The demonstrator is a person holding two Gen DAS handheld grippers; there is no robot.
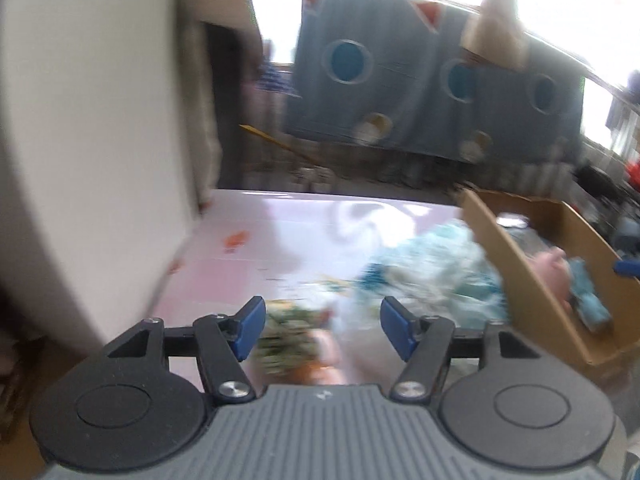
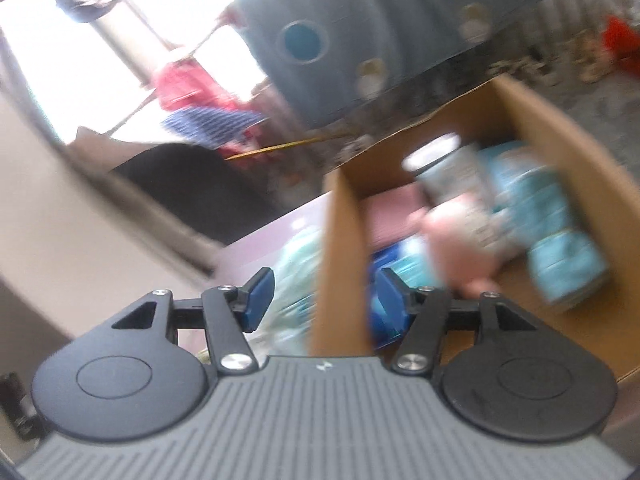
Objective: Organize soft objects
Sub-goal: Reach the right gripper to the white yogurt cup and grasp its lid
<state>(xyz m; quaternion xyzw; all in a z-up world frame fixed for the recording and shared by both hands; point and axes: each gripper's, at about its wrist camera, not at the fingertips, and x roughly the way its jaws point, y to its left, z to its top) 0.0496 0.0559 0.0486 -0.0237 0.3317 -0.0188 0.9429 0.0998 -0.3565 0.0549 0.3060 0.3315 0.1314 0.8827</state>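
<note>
Both views are blurred. My left gripper (image 1: pixel 322 326) is open above the pink table (image 1: pixel 280 232), nothing between its blue pads (image 1: pixel 253 326). Below it lies a green-and-orange patterned soft thing (image 1: pixel 292 336). A fluffy light-blue and white soft thing (image 1: pixel 432 276) lies on the table against the cardboard box (image 1: pixel 520 280). My right gripper (image 2: pixel 322 300) is open over the near wall of the cardboard box (image 2: pixel 340 240), nothing gripped. Inside the box lie a pink soft thing (image 2: pixel 452 248), light-blue fluffy pieces (image 2: pixel 560 248) and a grey-white rolled piece (image 2: pixel 448 176).
A white wall or cabinet side (image 1: pixel 92 140) stands close on the left of the table. Behind the table hangs a grey-blue cloth with round blue patches (image 1: pixel 400 80). Clutter covers the floor at the right (image 1: pixel 600 184). A dark object (image 2: pixel 200 184) stands behind the table's far edge.
</note>
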